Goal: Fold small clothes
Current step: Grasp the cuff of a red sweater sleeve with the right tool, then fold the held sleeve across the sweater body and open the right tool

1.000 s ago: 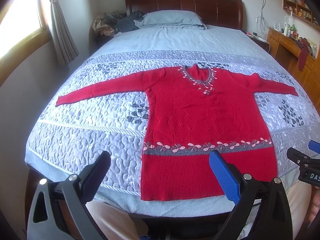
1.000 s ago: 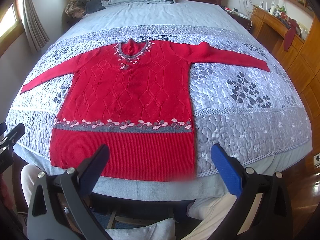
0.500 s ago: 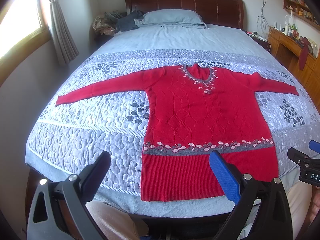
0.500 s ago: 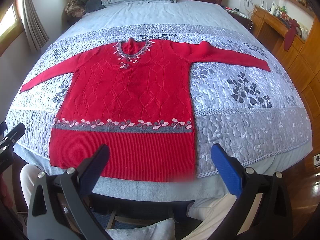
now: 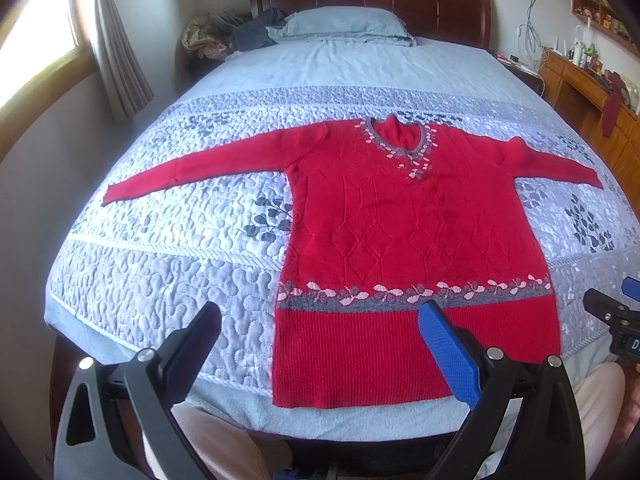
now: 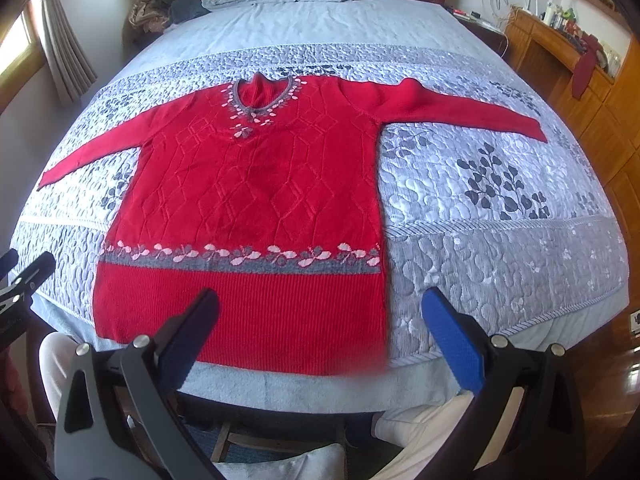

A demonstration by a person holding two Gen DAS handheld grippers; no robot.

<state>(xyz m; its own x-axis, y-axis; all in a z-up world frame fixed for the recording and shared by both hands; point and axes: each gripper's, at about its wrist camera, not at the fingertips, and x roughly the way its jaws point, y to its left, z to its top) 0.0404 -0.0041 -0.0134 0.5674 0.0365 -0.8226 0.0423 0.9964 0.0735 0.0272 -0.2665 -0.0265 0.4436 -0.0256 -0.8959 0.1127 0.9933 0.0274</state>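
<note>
A red knit sweater (image 5: 404, 232) (image 6: 256, 184) lies flat and face up on the bed, both sleeves spread out sideways, its ribbed hem at the near edge. A grey band with pink flowers crosses it above the hem. My left gripper (image 5: 320, 340) hovers open above the bed's near edge, over the hem's left corner, holding nothing. My right gripper (image 6: 320, 328) is open too, above the hem's right corner, with nothing between its fingers. Each gripper shows at the edge of the other's view.
The bed's quilted grey-blue cover (image 5: 168, 272) (image 6: 500, 248) surrounds the sweater. A pillow (image 5: 344, 26) and a heap of clothes (image 5: 224, 36) lie at the headboard. A wooden desk (image 6: 568, 48) stands on the right, a curtained window (image 5: 48, 40) on the left. A person's pale trousers (image 6: 420, 424) show below.
Almost nothing: both views have shifted very slightly; the sweater and both open grippers stay as they were.
</note>
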